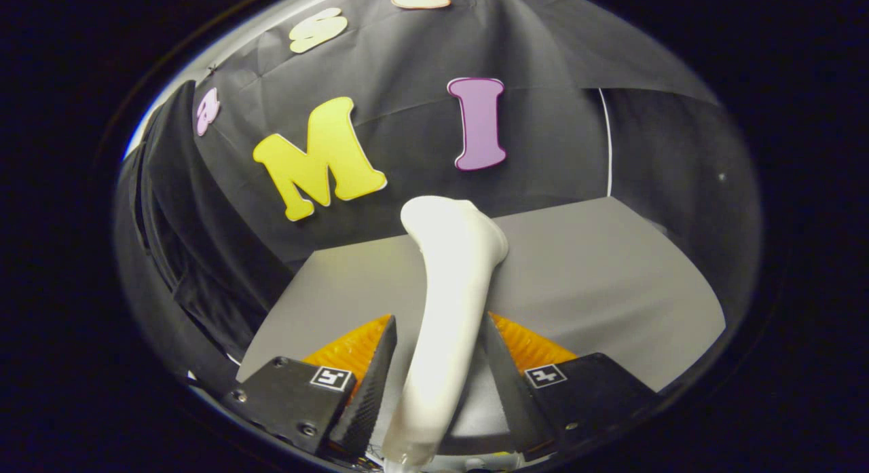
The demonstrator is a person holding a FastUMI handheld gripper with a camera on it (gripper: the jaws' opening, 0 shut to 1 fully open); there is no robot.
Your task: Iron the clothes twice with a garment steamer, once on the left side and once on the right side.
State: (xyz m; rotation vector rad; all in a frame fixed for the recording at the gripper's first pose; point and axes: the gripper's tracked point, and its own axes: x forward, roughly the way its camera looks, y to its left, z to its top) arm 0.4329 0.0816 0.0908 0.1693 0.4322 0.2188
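Gripping the garment steamer [445,310] by its handle, gripper [438,364] clenched on it from both sides — head pointing ahead over the grey table [611,283]. Carrying stage, judging by this; next calling for swinging toward the dark clothes [183,208] hanging off to the left — nothing blocking.

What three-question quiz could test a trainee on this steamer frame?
1. True or false: the gripper is open with nothing in it.
2. What lies beneath the garment steamer? A) grey table B) wooden floor C) sink
3. Fill in: the steamer's head points toward the black ____ wall.

Key: 1 false, both fingers press on the steamer's handle; 2 A; 3 cloth.
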